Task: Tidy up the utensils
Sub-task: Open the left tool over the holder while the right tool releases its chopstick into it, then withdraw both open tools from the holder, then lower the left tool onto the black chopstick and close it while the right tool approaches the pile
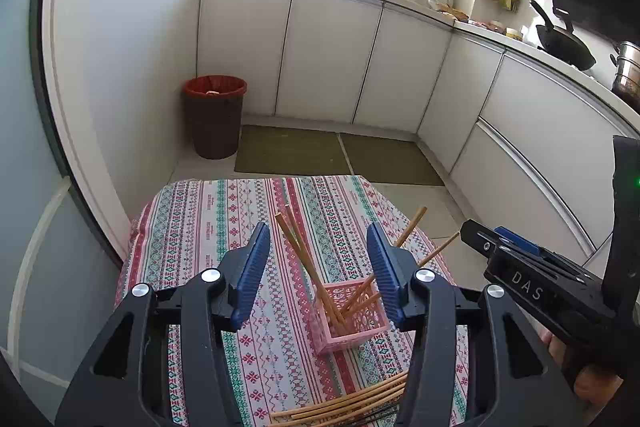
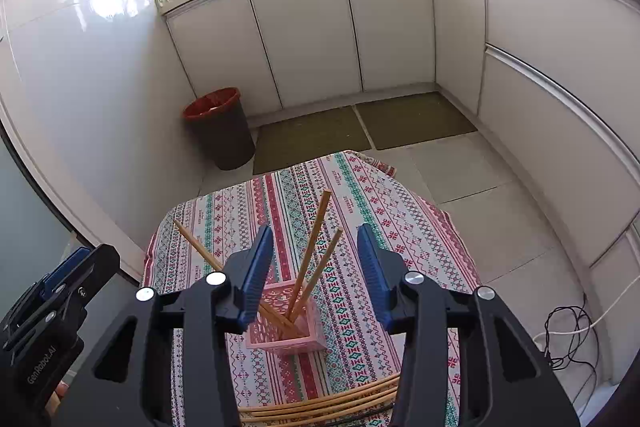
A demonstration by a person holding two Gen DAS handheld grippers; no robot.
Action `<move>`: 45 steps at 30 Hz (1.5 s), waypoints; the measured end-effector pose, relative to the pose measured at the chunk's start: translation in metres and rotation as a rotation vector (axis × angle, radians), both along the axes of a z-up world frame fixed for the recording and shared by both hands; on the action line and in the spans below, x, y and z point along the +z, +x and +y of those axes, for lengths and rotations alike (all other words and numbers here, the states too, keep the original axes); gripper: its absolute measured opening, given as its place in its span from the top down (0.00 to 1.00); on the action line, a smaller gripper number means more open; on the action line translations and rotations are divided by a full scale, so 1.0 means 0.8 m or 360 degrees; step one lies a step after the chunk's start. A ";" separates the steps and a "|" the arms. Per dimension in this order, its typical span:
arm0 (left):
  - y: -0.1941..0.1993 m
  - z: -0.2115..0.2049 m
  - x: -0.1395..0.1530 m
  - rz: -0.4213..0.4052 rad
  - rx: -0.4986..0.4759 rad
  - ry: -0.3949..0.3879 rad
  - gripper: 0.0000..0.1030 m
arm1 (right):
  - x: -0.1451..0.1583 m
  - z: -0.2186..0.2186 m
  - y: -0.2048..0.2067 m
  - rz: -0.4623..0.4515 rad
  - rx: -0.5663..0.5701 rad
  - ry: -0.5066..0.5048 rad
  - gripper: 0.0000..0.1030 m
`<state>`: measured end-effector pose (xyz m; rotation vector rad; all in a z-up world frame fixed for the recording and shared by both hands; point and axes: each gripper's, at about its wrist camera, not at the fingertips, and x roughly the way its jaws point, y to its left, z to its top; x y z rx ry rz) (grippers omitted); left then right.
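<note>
A pink lattice basket (image 1: 362,337) (image 2: 308,341) stands on the patterned tablecloth and holds several wooden chopsticks (image 1: 298,249) (image 2: 316,239) leaning outward. More loose chopsticks (image 1: 344,405) (image 2: 320,405) lie on the cloth at the near edge. My left gripper (image 1: 318,259) is open and empty, held above the basket. My right gripper (image 2: 314,261) is open and empty, also above the basket. Each gripper shows in the other's view, the right one (image 1: 520,267) at the right edge, the left one (image 2: 52,299) at the left edge.
The small table with the striped cloth (image 1: 208,227) (image 2: 380,227) stands in a kitchen. A brown bin with a red liner (image 1: 215,115) (image 2: 222,127) stands by the wall. White cabinets (image 1: 332,55) line the back and right. Cables (image 2: 568,335) lie on the floor at right.
</note>
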<state>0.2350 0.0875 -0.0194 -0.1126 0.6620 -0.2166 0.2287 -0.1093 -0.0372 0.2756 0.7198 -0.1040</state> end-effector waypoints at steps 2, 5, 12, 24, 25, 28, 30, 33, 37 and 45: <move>-0.006 -0.003 -0.001 -0.0006 -0.0001 0.0029 0.48 | -0.002 0.000 -0.007 0.0003 -0.0006 -0.0008 0.48; -0.012 -0.006 -0.004 -0.0010 0.0008 0.0065 0.42 | -0.005 0.000 -0.017 0.0010 -0.0020 -0.0028 0.44; -0.023 -0.009 -0.004 -0.0038 0.0039 0.0119 0.22 | -0.007 -0.007 -0.045 -0.0017 -0.0113 -0.0110 0.31; -0.032 -0.039 -0.036 0.0084 -0.0059 0.0301 0.07 | -0.026 -0.047 -0.103 -0.0031 -0.0316 -0.0117 0.07; -0.031 -0.044 -0.043 0.0118 -0.0091 0.0328 0.07 | -0.032 -0.055 -0.110 -0.0007 -0.0331 -0.0087 0.07; -0.034 -0.063 -0.061 0.0200 -0.0216 0.0382 0.07 | -0.051 -0.081 -0.130 0.0089 -0.0362 0.0017 0.07; -0.039 -0.084 -0.080 0.0282 -0.0356 0.0449 0.07 | -0.066 -0.096 -0.146 0.0159 -0.0373 0.0092 0.07; -0.050 -0.119 -0.109 0.0385 -0.0573 0.0560 0.07 | -0.084 -0.115 -0.170 0.0239 -0.0386 0.0195 0.07; -0.063 -0.165 -0.150 0.0526 -0.0807 0.0676 0.07 | -0.108 -0.143 -0.203 0.0321 -0.0447 0.0390 0.07; -0.059 -0.216 -0.231 0.0913 -0.1182 0.0595 0.41 | -0.129 -0.171 -0.235 0.0431 -0.0477 0.0602 0.07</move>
